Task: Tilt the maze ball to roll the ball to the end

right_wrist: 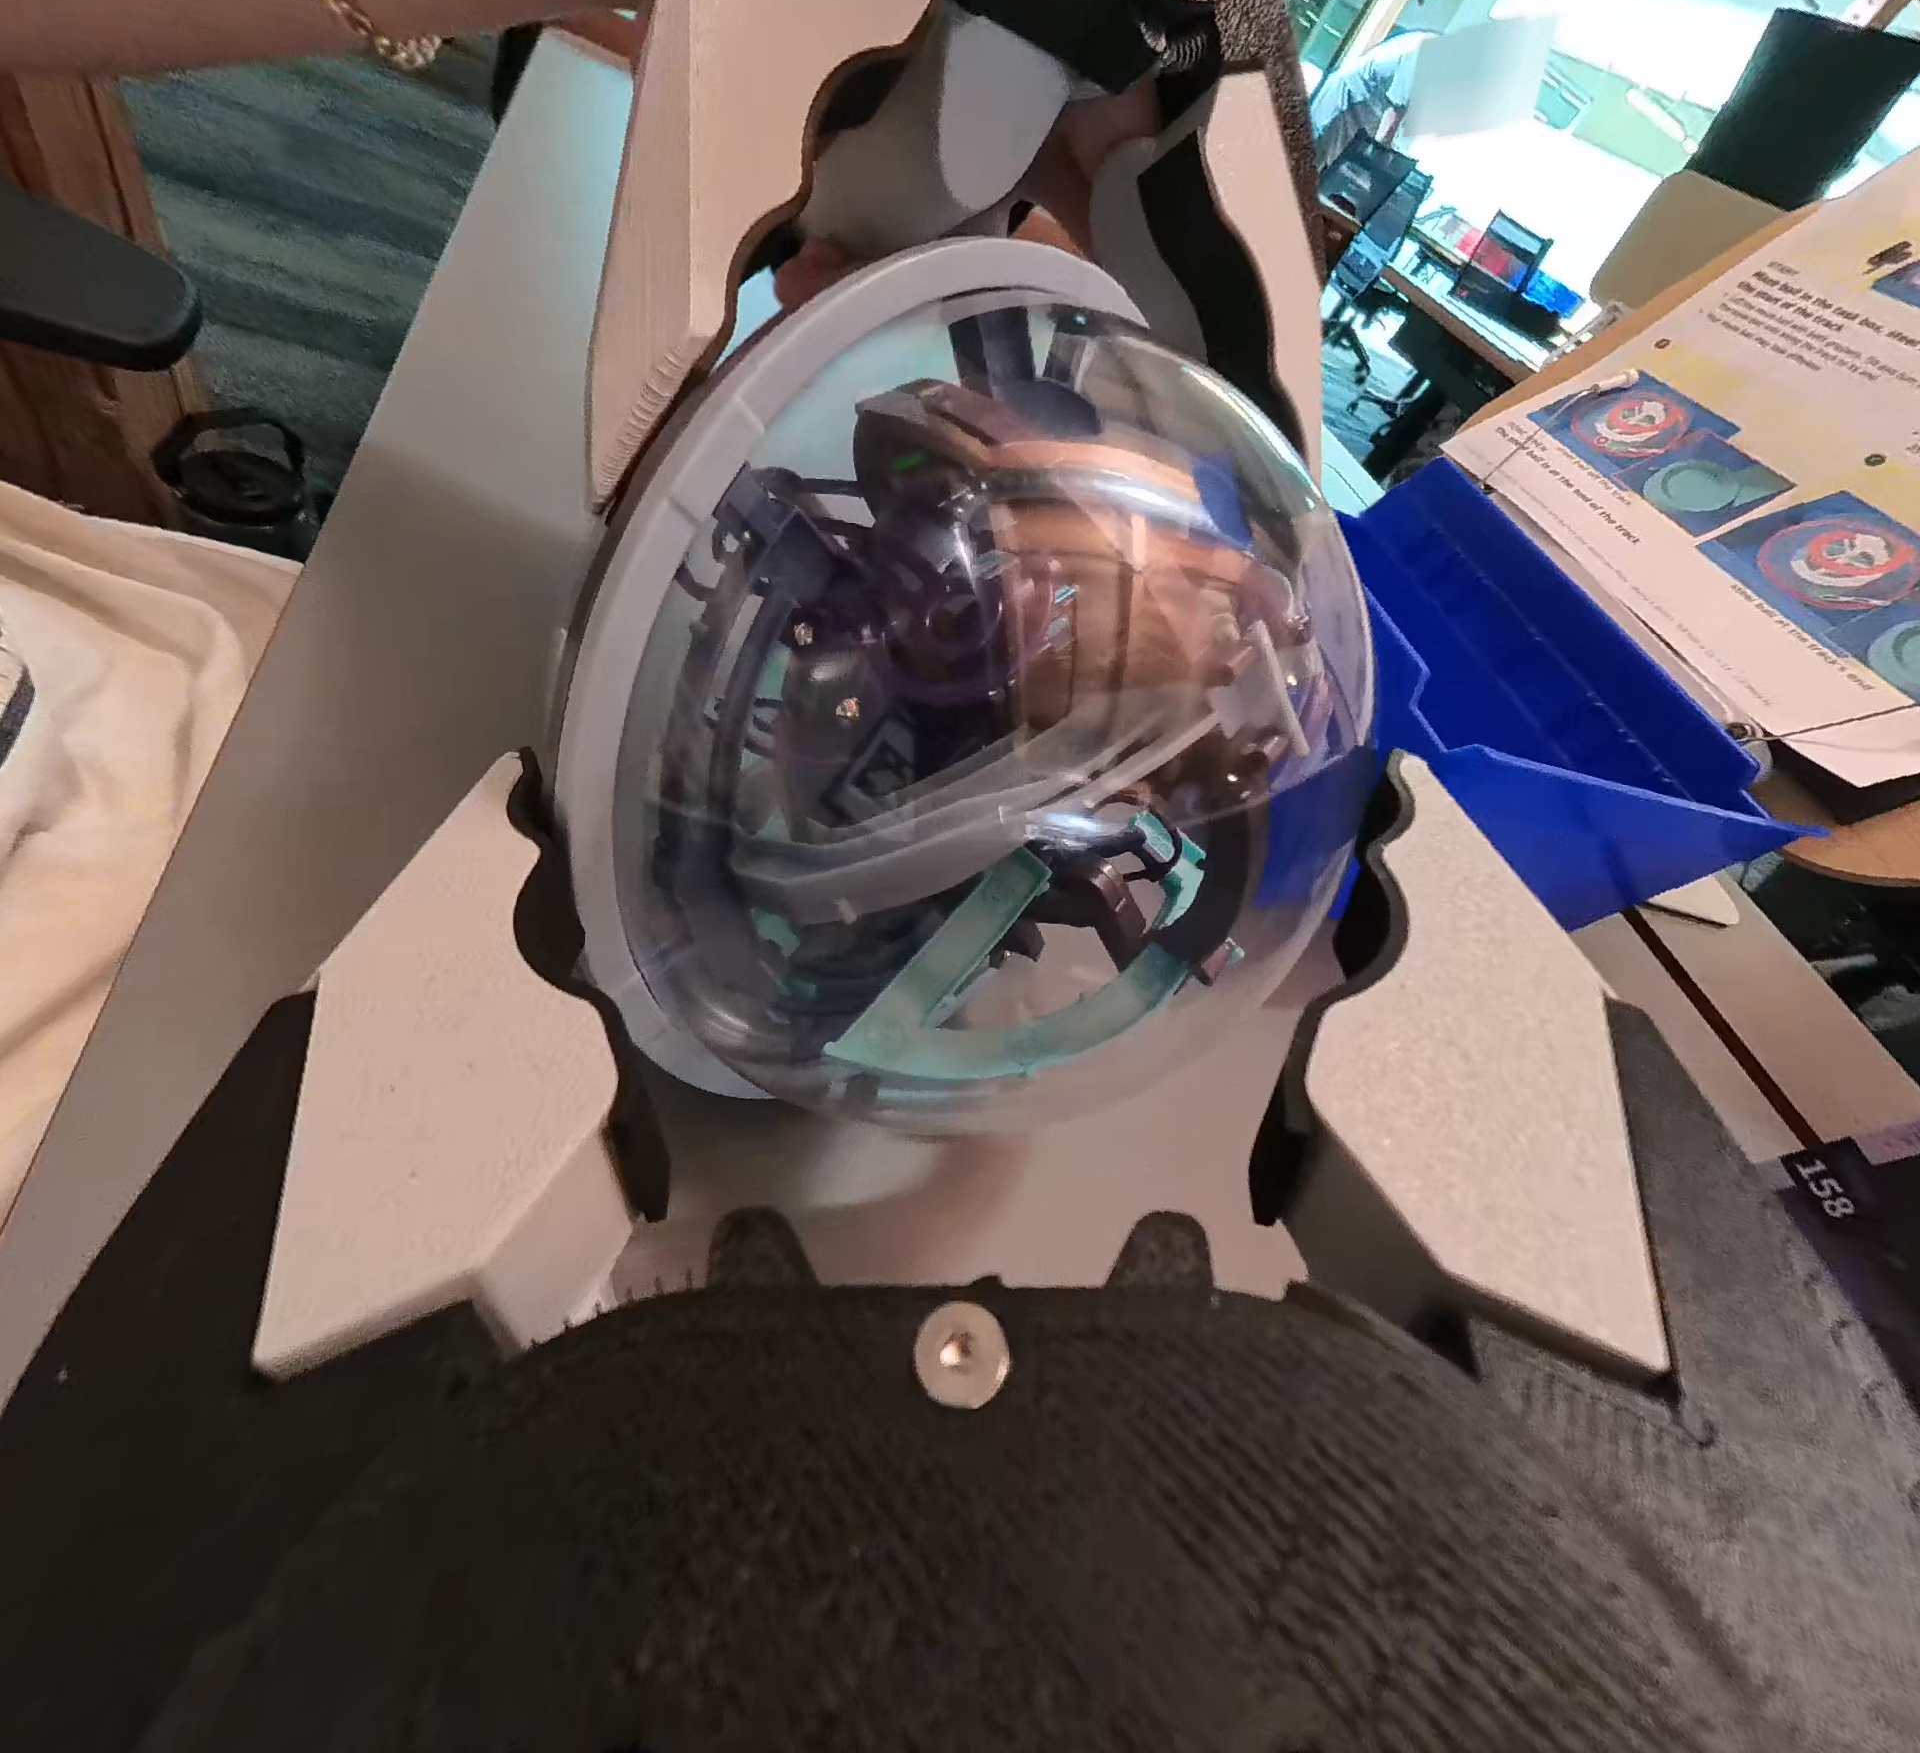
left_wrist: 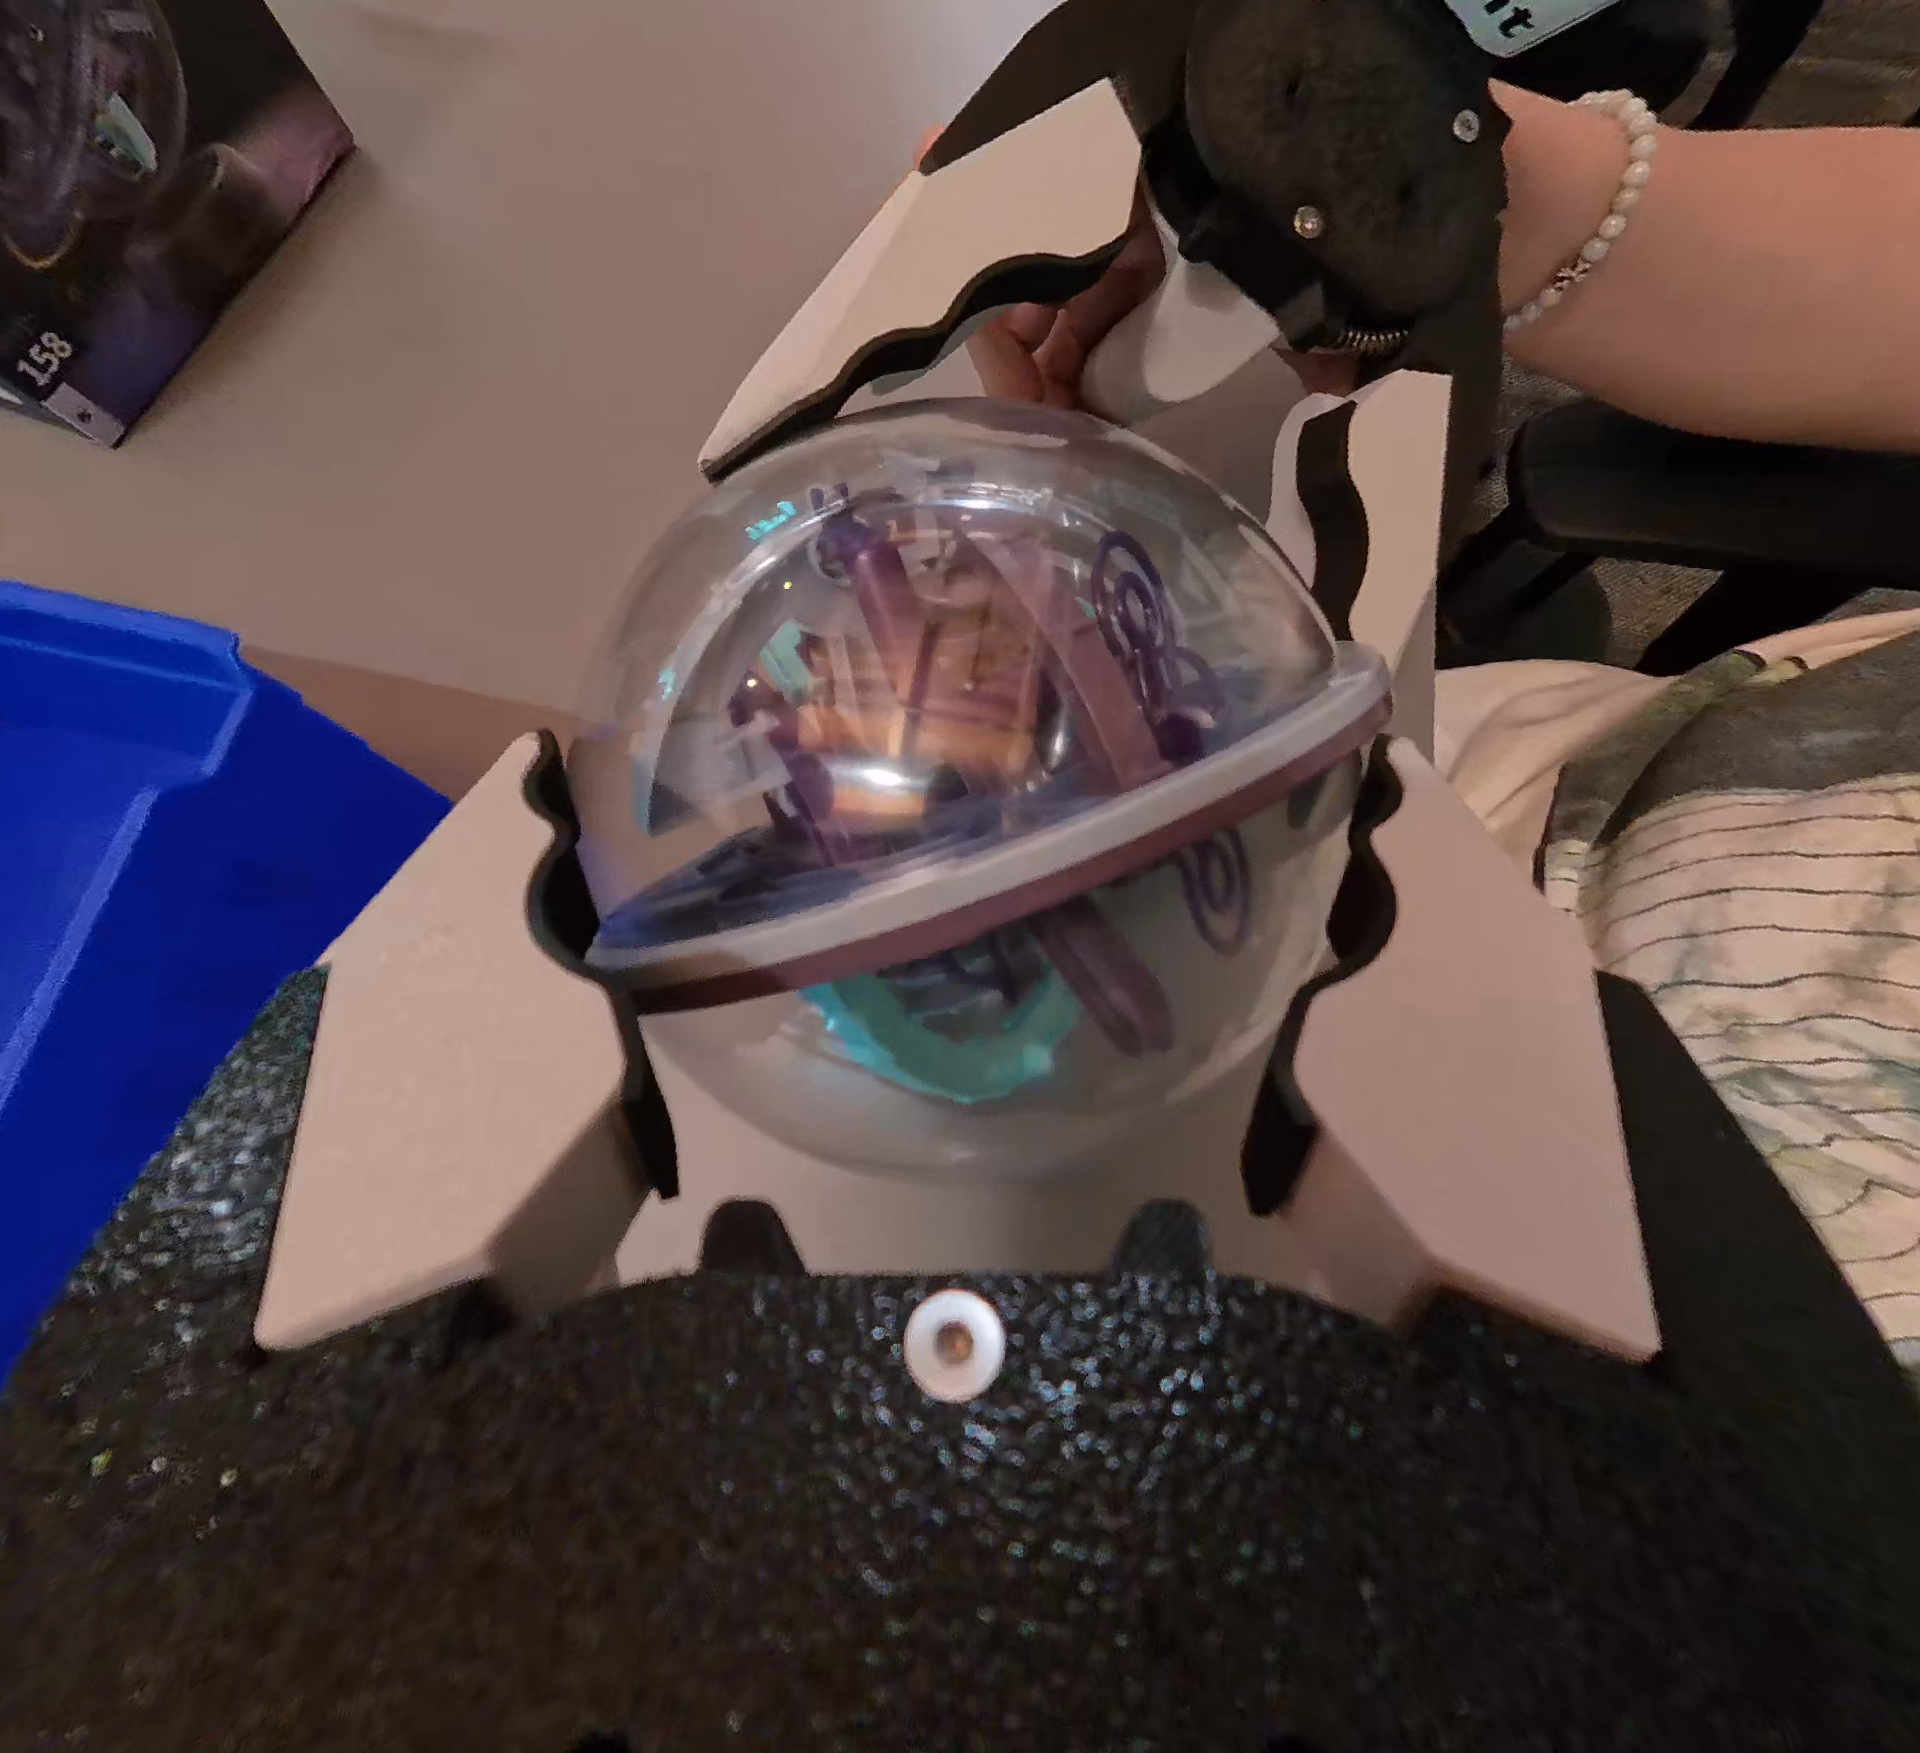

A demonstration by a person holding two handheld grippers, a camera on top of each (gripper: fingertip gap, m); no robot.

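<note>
Left gripper (left_wrist: 961, 882), right gripper (right_wrist: 961, 872): jaws grasping clear maze ball (left_wrist: 966, 799), grey equator band tilted.

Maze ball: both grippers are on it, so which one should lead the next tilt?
Probably left. The left gripper clamps the maze ball across its equator band, fingers on opposite sides, a firm axis for tilting. The right gripper also holds it, but beside the band, better as support.
</note>
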